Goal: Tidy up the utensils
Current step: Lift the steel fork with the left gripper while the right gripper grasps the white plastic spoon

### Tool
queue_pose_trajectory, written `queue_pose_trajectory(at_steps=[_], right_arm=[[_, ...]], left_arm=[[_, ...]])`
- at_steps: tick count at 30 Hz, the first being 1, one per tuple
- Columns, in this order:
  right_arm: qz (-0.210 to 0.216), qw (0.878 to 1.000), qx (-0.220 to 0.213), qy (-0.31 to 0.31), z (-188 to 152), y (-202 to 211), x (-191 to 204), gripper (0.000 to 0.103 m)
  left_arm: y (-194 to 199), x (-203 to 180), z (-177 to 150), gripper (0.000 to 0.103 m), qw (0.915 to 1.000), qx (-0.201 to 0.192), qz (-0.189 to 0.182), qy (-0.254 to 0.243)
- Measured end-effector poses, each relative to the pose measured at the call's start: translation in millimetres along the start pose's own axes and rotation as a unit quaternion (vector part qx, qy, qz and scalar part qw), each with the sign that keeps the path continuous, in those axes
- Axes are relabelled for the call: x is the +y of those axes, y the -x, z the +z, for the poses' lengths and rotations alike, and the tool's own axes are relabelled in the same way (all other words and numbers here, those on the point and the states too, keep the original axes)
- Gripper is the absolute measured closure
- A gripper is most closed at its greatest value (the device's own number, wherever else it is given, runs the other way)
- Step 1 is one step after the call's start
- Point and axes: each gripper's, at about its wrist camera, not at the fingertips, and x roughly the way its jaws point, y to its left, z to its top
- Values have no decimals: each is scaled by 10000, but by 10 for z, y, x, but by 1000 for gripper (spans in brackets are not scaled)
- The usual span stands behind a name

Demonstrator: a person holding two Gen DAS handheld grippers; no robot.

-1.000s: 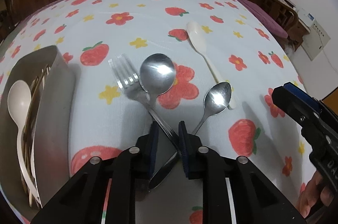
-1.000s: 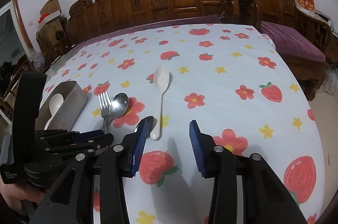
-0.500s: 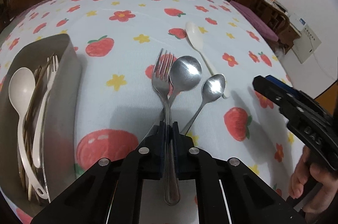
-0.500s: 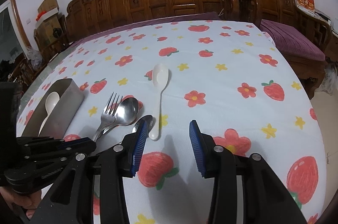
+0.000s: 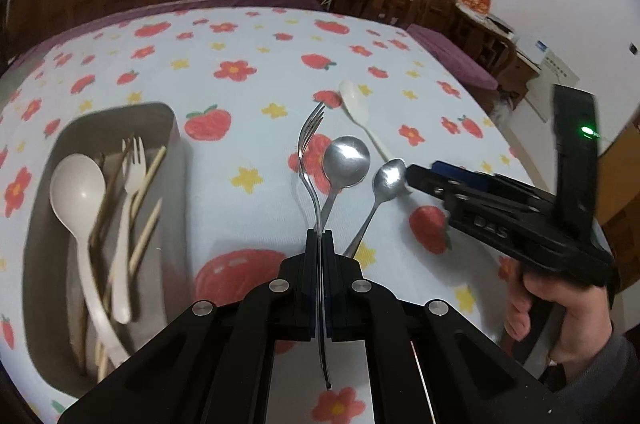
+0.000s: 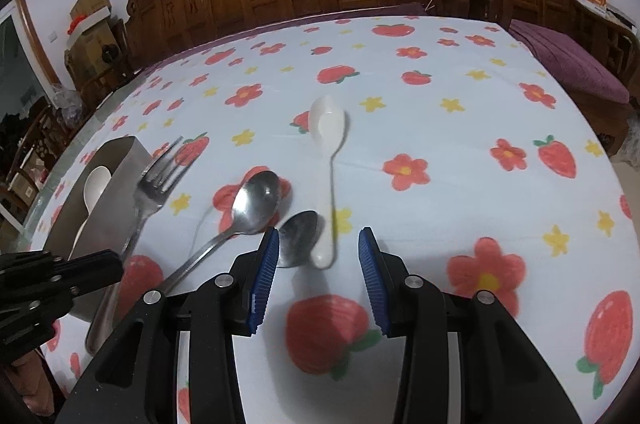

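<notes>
Left wrist view shows the left gripper (image 5: 319, 240) pressed together on the handle of a metal fork (image 5: 310, 148), pinching it edge-on so the tines point toward 12 o'clock and the handle end hangs back between the black arms. The fork is lifted clear of the strawberry-print tablecloth (image 5: 248, 72). At 9 o'clock from the fork sits the grey utensil tray (image 5: 176, 144), holding a white plastic spoon (image 5: 78, 184), a white plastic fork (image 5: 130, 184) and wooden chopsticks (image 5: 146, 192). Just at 3 o'clock of the fork lie a large metal spoon (image 5: 346, 160) and a small metal spoon (image 5: 388, 178), their handles running back toward the gripper. A white spoon (image 5: 356, 104) lies at 1 o'clock, bowl away from the camera. The right gripper (image 5: 420, 176) enters from 3 o'clock, held by a hand (image 5: 560, 308).

Right wrist view shows the right gripper (image 6: 318, 256) spread, blue pads (image 6: 264, 272) apart with nothing between them, poised above the cloth; the white spoon's handle end and the small spoon's bowl lie just beyond its tips at 12 o'clock.
</notes>
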Motion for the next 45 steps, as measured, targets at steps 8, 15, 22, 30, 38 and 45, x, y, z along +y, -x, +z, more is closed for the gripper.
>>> queue_pose_trajectory(at_steps=[8,15,22,30,38,45], right_arm=[[-141,9995,275,25,-12,-219,196,59],[-468,9982,242,291,-5,-307,365,65],[-669,9972,294,179,-17,-312,439,76],[-681,9968,373,178,-90,-256,499,77],[-738,9970,192,138,-90,-120,379,77],[-519,9983,-132,243,65,-25,345,77]], left_arm=[[155,118,-87,102,9996,-189,-145,-166],[237,210,-75,102,9991,-329,-269,-75],[307,263,-55,102,9987,-421,-272,-14],[348,250,-60,102,9985,-478,-247,-36],[382,257,-76,102,9983,-518,-240,-71],[405,316,-66,102,9982,-548,-235,-25]])
